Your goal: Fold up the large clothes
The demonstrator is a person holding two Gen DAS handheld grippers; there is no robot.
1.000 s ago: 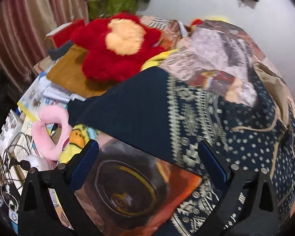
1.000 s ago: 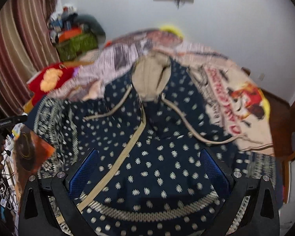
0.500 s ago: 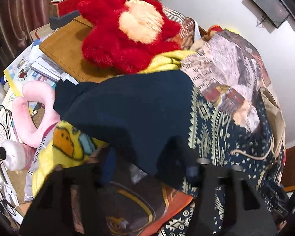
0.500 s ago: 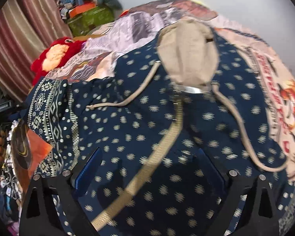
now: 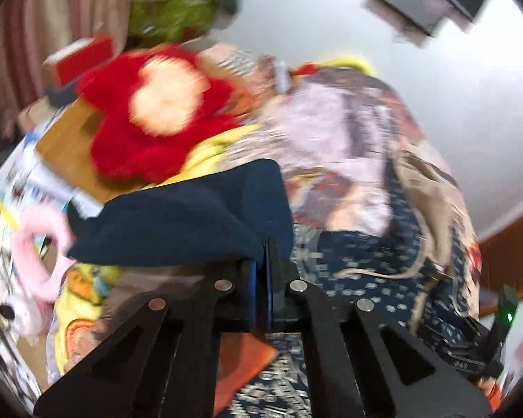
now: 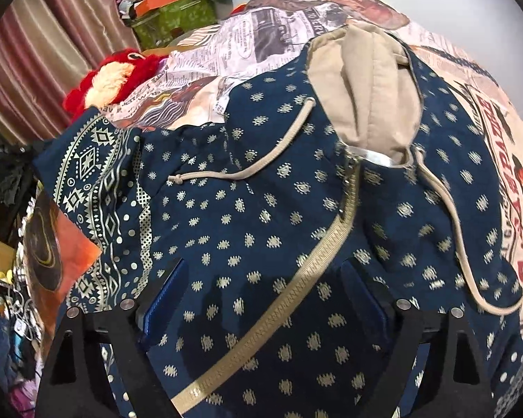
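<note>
One navy hooded jacket, gold-dotted, spread front-up on the bed; long axis runs straight away from the right gripper, tan-lined hood at the far end, hem nearest
One tan zipper band, running diagonally between the right gripper's fingers toward the hood
Two tan drawstrings, one to each side of the zipper
One patterned sleeve, lying out to the left of the right gripper
Right gripper: jaws wide and closing, fabric between them, pads not yet pressing
Left gripper: jaws closed, pinching a plain navy fold of sleeve just ahead of it
One red plush toy, beyond the left gripper; frame blurred
</note>
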